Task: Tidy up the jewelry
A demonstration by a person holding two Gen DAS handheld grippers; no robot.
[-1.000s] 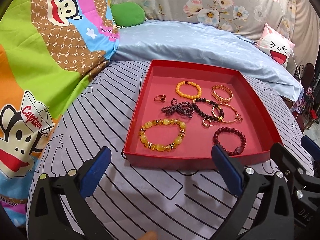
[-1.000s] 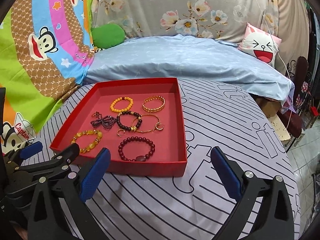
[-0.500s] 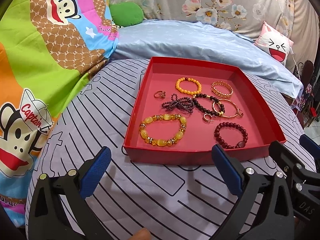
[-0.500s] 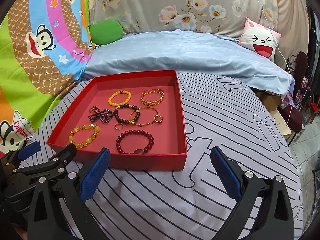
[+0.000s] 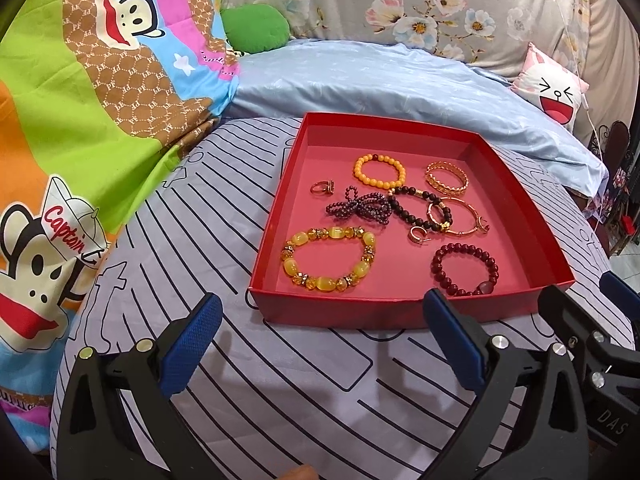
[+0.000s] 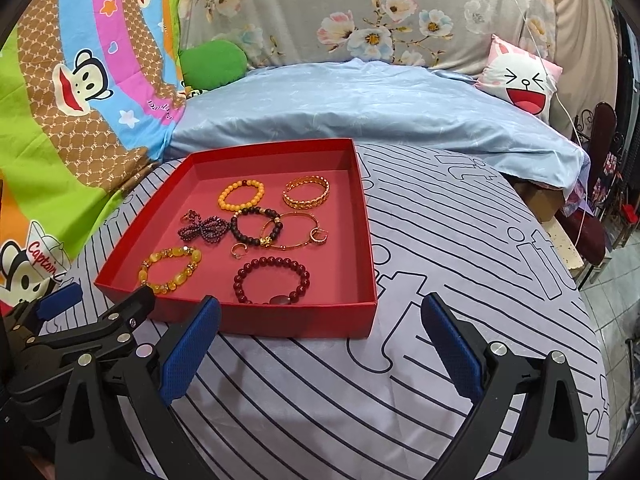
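While both claws — left claw (image 5: pixel 320 344) and right claw (image 6: pixel 320 344) — gape empty, bracelets lie inside the red tray (image 5: pixel 404 312) on the bed (image 5: pixel 304 392).

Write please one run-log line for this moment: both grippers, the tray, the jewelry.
left hand-held gripper: open, empty | right hand-held gripper: open, empty | red tray: on striped cloth | jewelry: all inside tray, untouched

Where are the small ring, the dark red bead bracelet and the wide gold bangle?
small ring (image 5: pixel 322 188), left wrist view, on its band.
dark red bead bracelet (image 6: pixel 245 272), right wrist view, left-side beads.
wide gold bangle (image 6: pixel 306 199), right wrist view, near wall.
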